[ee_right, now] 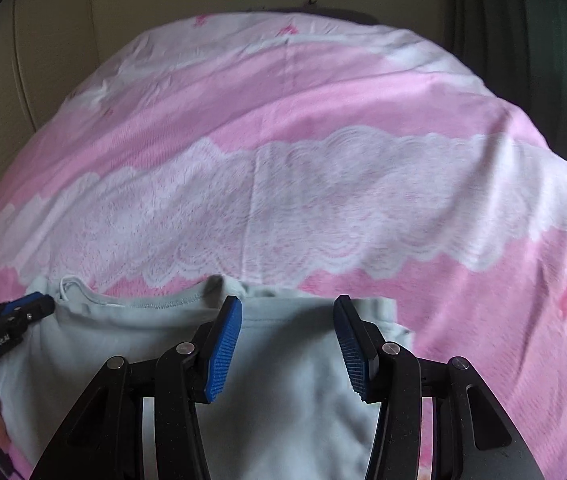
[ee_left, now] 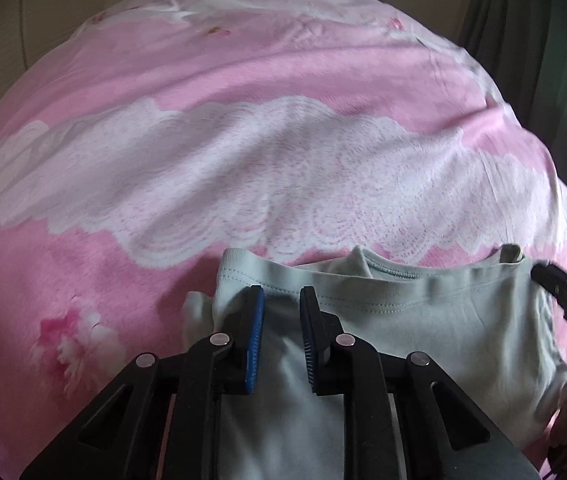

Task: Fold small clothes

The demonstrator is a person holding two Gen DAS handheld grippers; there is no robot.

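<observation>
A small pale grey-green shirt [ee_left: 423, 320] lies folded on a pink and white bed cover, its neckline at the far edge. It also shows in the right wrist view [ee_right: 123, 340]. My left gripper [ee_left: 282, 298] hovers over the shirt's left shoulder, jaws a little apart with nothing between them. My right gripper [ee_right: 287, 308] is open wide over the shirt's right shoulder, empty. The right gripper's tip [ee_left: 563, 284] shows at the shirt's right edge in the left wrist view. The left gripper's tip [ee_right: 27, 308] shows at the shirt's left edge in the right wrist view.
The pink bed cover [ee_left: 283, 160] with a white lace-print band spreads far ahead and to both sides. A cream wall [ee_right: 63, 40] stands behind on the left and a dark green curtain [ee_left: 543, 40] on the right.
</observation>
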